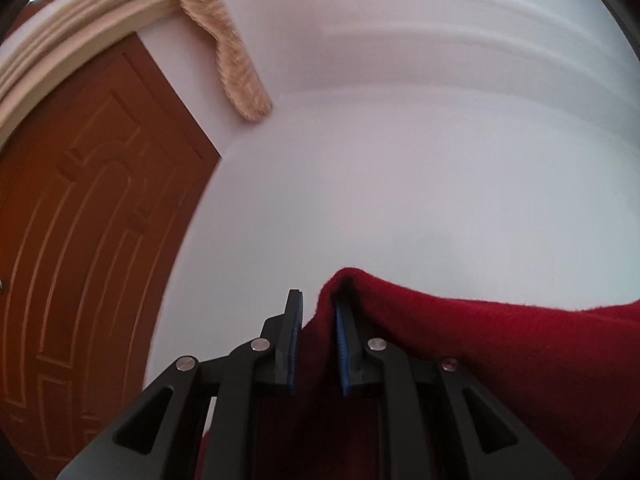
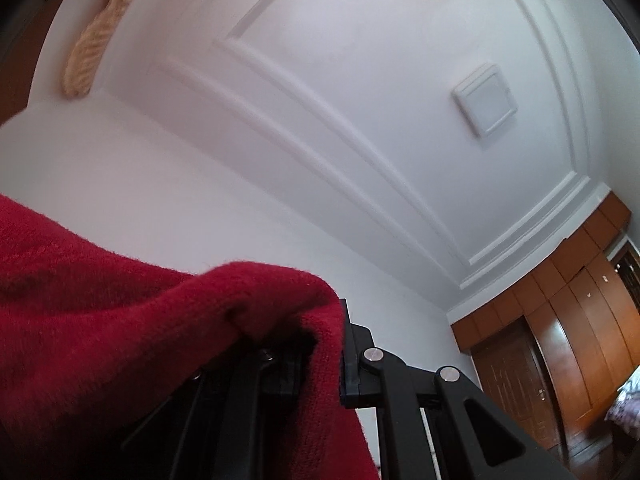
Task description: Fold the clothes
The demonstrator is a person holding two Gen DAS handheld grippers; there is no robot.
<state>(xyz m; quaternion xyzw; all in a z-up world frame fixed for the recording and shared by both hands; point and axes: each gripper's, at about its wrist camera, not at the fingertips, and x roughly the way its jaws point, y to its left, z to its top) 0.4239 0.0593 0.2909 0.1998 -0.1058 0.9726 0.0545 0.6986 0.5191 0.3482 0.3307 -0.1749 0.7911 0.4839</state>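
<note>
Left wrist: left gripper (image 1: 316,300) stood parted, red garment (image 1: 500,352) draped at three o'clock (over one finger); right gripper (image 2: 320,320) clenched the red garment.

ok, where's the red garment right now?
The red garment is held up in front of the white wall: lower right in the left wrist view, draped over the left gripper, and lower left in the right wrist view, covering the right gripper.

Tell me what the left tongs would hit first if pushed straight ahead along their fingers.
Probably just the white wall. The left tongs aim upward at it, with red cloth draped over one finger, beside that line. Depth is unclear.
</note>
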